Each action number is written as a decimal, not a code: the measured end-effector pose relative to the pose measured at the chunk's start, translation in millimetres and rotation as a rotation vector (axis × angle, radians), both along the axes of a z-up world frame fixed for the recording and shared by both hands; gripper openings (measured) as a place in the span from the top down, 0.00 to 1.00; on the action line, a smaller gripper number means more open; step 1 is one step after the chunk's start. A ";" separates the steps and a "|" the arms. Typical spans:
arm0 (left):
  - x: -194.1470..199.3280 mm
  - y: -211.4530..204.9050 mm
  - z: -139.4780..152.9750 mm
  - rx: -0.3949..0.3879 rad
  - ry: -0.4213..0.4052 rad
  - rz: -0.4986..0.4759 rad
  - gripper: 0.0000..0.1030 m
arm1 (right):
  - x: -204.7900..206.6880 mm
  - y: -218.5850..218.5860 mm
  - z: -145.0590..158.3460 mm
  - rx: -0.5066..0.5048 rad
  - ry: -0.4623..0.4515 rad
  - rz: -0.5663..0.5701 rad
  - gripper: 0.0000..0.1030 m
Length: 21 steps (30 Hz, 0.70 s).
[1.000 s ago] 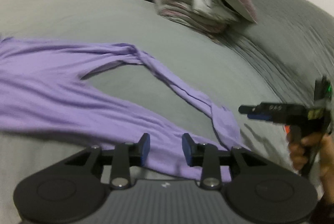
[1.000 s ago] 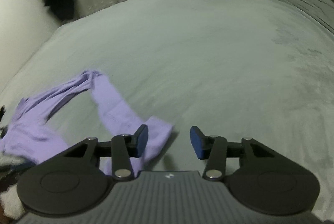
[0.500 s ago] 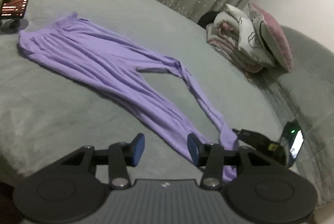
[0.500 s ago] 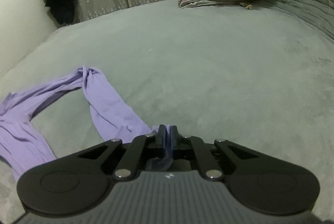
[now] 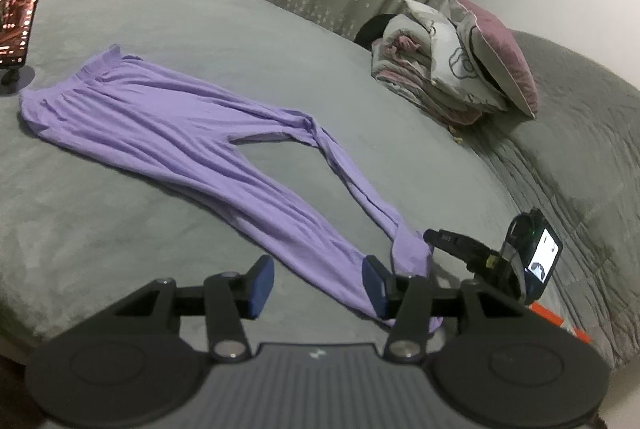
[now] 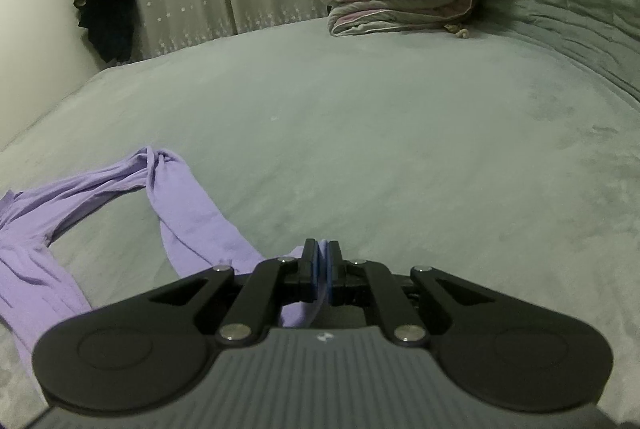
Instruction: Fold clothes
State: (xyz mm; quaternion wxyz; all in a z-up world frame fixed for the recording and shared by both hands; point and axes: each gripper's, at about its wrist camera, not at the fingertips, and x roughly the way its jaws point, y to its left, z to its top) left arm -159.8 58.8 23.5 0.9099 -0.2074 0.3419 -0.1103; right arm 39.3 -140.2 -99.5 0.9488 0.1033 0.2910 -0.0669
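Far left on the bed (image 5: 120, 209) there's a phone (image 5: 20, 5) on a little stand, right by the waistband of the purple pants (image 5: 168, 133), which lie flat with the legs running toward the near right. One leg is twisted around the knee. The left gripper (image 5: 318, 283) hovers over the near leg's cuff; its jaws have just been opening, stand apart, and nothing is pinched between them. Further right, the right gripper (image 6: 322, 265) has its jaws clamped together on the cuff of the other leg. My take: grab the near cuff with the left too, pull both legs gently taut to work out that twist, then lay one leg on the other. The folded bedding (image 5: 444, 69) sits well clear.
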 end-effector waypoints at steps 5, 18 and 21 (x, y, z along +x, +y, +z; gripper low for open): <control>4.0 -5.0 -5.4 0.004 0.013 -0.013 0.51 | 1.5 0.1 -1.0 -0.011 0.012 0.018 0.95; 11.2 -7.9 -11.7 0.005 0.038 -0.031 0.50 | -2.1 -1.7 -0.7 -0.009 0.005 0.039 0.57; 13.3 -10.4 -12.0 0.006 0.040 -0.040 0.50 | -1.9 -1.6 -1.8 -0.007 0.014 0.037 0.57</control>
